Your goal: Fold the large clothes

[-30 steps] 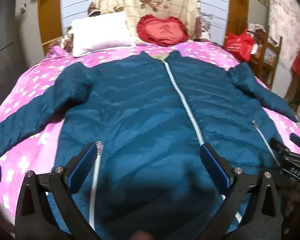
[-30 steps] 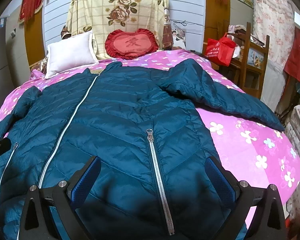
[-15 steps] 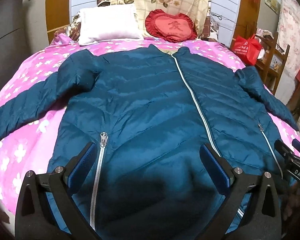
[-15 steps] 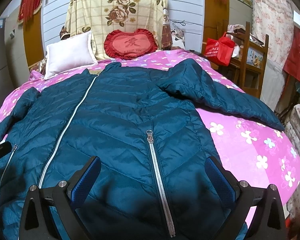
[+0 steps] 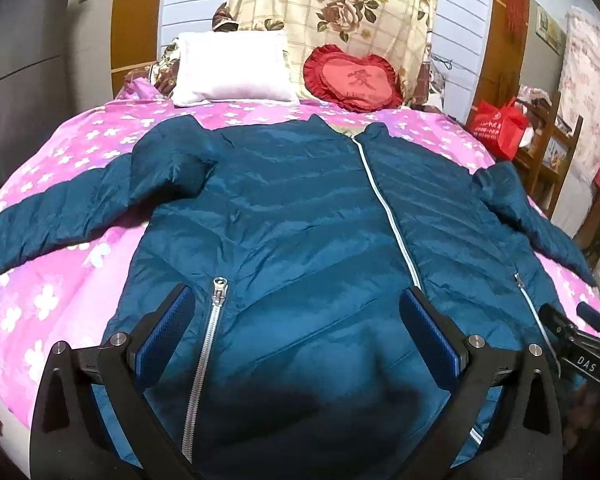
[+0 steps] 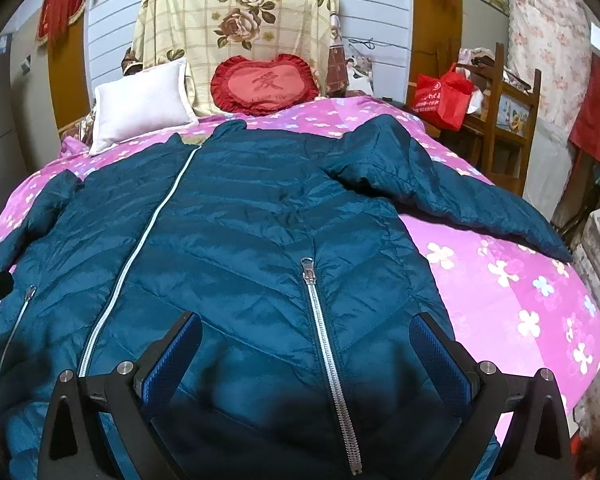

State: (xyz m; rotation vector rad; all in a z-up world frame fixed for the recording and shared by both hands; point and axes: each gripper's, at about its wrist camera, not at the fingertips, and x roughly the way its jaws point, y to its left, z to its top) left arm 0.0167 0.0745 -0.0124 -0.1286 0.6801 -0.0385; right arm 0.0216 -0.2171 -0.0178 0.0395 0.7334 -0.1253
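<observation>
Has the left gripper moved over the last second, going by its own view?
Yes. The left gripper has pulled back and tilted up: the white pillow sits lower, and the jacket's pocket zipper shows more.

Bedroom with a bed under a pink flowered cover (image 5: 80, 168)

At the far end a white pillow (image 5: 232, 68) and a red heart-shaped cushion (image 5: 352, 80) lean on a cream rose-print cloth (image 6: 236, 12) draped over the pale panelled wall (image 5: 188, 4); brown wooden panels (image 5: 134, 12) flank it, with grey wall (image 5: 32, 60) further left, and on the right a wooden chair (image 6: 508, 120) holds a red bag (image 6: 442, 94) beside a floral curtain (image 6: 548, 36)
</observation>
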